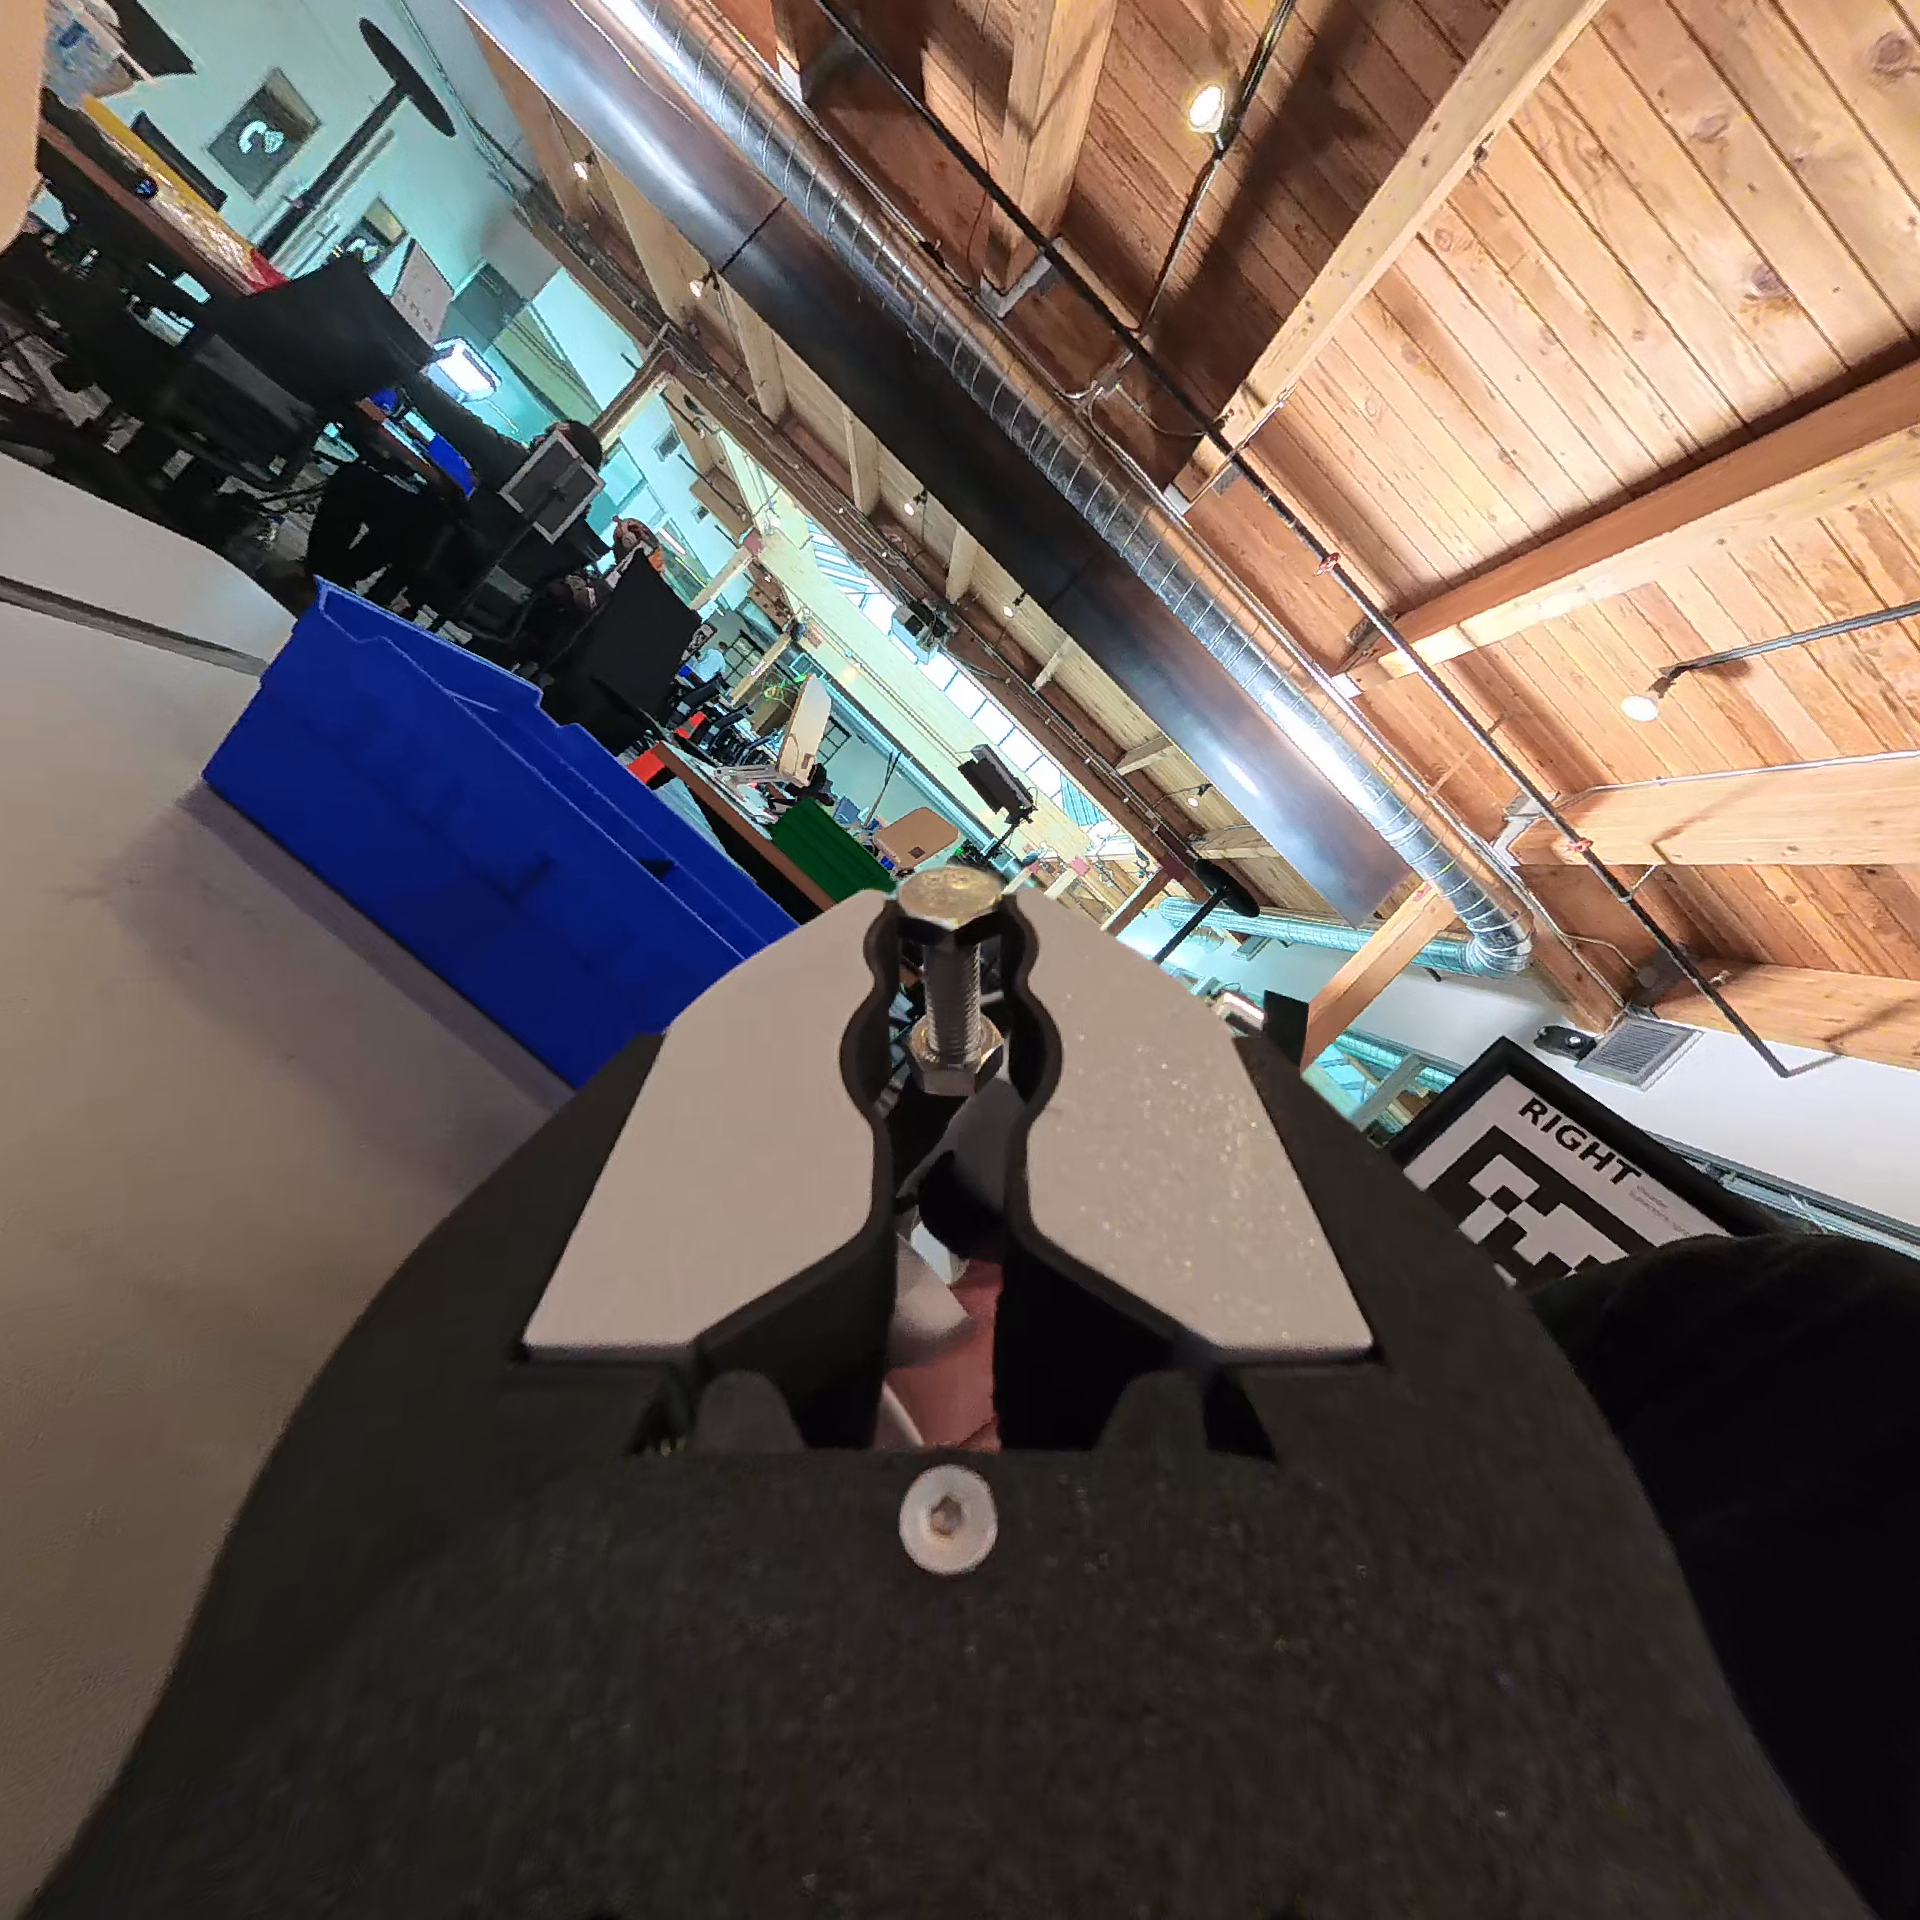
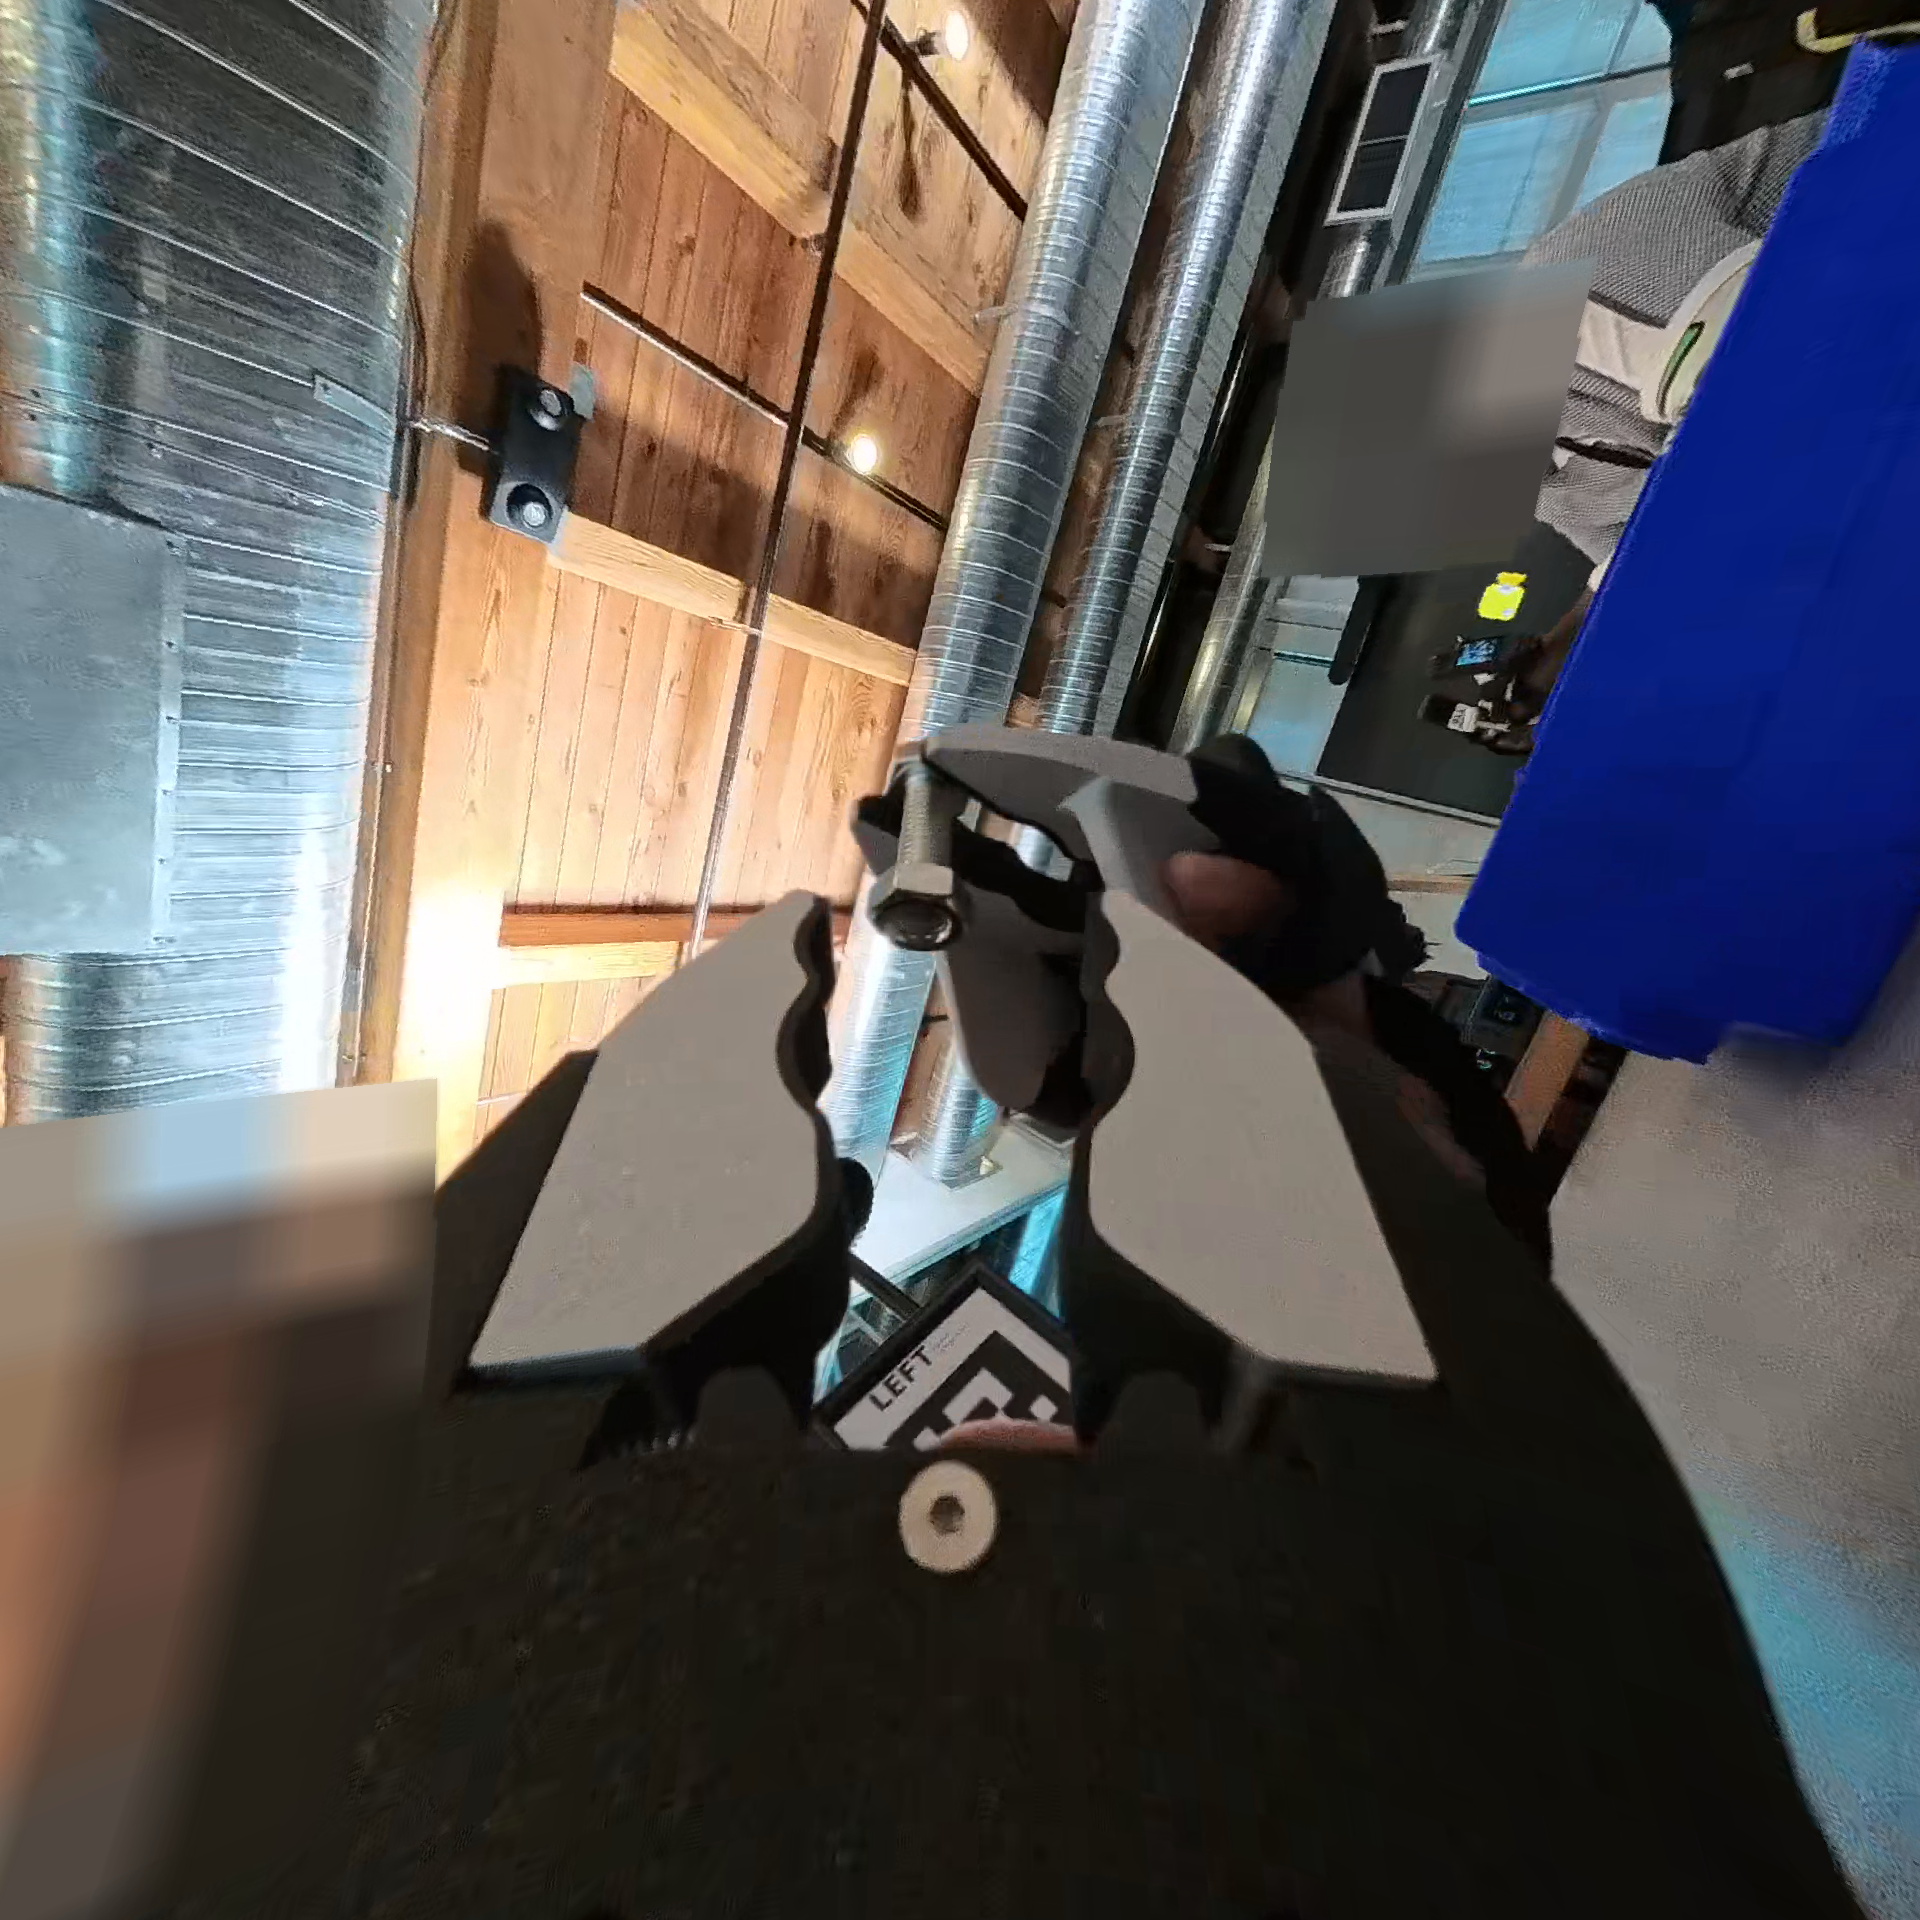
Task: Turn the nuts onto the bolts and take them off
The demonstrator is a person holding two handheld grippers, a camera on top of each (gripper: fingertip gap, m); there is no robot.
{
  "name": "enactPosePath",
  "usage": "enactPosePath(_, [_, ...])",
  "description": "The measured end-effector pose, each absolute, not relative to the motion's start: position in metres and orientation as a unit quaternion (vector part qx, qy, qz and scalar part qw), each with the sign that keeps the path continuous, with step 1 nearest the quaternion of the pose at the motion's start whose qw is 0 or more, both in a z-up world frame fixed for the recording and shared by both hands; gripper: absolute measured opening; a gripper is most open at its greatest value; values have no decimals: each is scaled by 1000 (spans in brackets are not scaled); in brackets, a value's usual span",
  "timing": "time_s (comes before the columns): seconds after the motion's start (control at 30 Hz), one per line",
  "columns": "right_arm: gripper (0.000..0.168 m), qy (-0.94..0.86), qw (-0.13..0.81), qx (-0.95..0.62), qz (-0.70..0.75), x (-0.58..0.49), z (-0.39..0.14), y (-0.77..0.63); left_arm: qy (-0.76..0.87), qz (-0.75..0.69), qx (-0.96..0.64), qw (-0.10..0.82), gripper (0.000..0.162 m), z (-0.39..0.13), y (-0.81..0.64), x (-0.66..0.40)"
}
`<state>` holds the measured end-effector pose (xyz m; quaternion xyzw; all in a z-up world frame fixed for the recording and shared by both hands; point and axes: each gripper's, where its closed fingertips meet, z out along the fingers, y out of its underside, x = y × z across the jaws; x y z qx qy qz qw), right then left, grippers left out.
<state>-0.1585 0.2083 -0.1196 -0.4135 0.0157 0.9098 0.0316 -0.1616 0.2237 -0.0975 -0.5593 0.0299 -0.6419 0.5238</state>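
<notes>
My left gripper [image 1: 948,920] is shut on the hex head of a steel bolt [image 1: 948,992], held up in the air. A hex nut [image 1: 956,1060] sits on the bolt's thread, toward the camera. In the right wrist view the left gripper's fingers [image 2: 1039,764] hold the bolt [image 2: 920,831] with the nut [image 2: 916,912] on its near end. My right gripper [image 2: 966,920] is open. Its tips stand on either side of the nut, which is closer to the left fingertip. I see no clamping.
A blue plastic bin [image 1: 468,831] stands on the grey table [image 1: 156,1039]; it also shows at the right in the right wrist view [image 2: 1714,623]. A gloved hand [image 2: 1288,883] holds the left gripper. A person [image 2: 1621,312] stands beyond the bin. Less than 4 cm separates the two grippers' tips.
</notes>
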Motion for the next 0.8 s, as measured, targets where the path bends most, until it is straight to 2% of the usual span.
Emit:
enactPosePath(0.1, [42,10,28,-407,913,-160,-115,205,37,-634,-566,527,16,-98,223,-160])
enactPosePath(0.2, [19,4,33,-398,917,-157,-112,203,43,-629,-569,527,17,-98,223,-158])
enactPosePath(0.37, [19,-33,82,-428,900,-156,-115,204,39,-630,-573,523,16,-100,224,-157])
enactPosePath(0.47, [18,-101,188,-468,857,-156,-116,204,32,-630,-579,517,16,-100,225,-156])
enactPosePath(0.57, [18,-227,362,-520,739,-157,-120,206,24,-629,-588,508,16,-101,226,-155])
enactPosePath(0.7, [18,-388,572,-545,474,-155,-126,217,6,-634,-595,495,17,-103,228,-155])
enactPosePath(0.8, [18,-469,666,-522,254,-151,-128,225,-20,-646,-597,475,17,-110,232,-157])
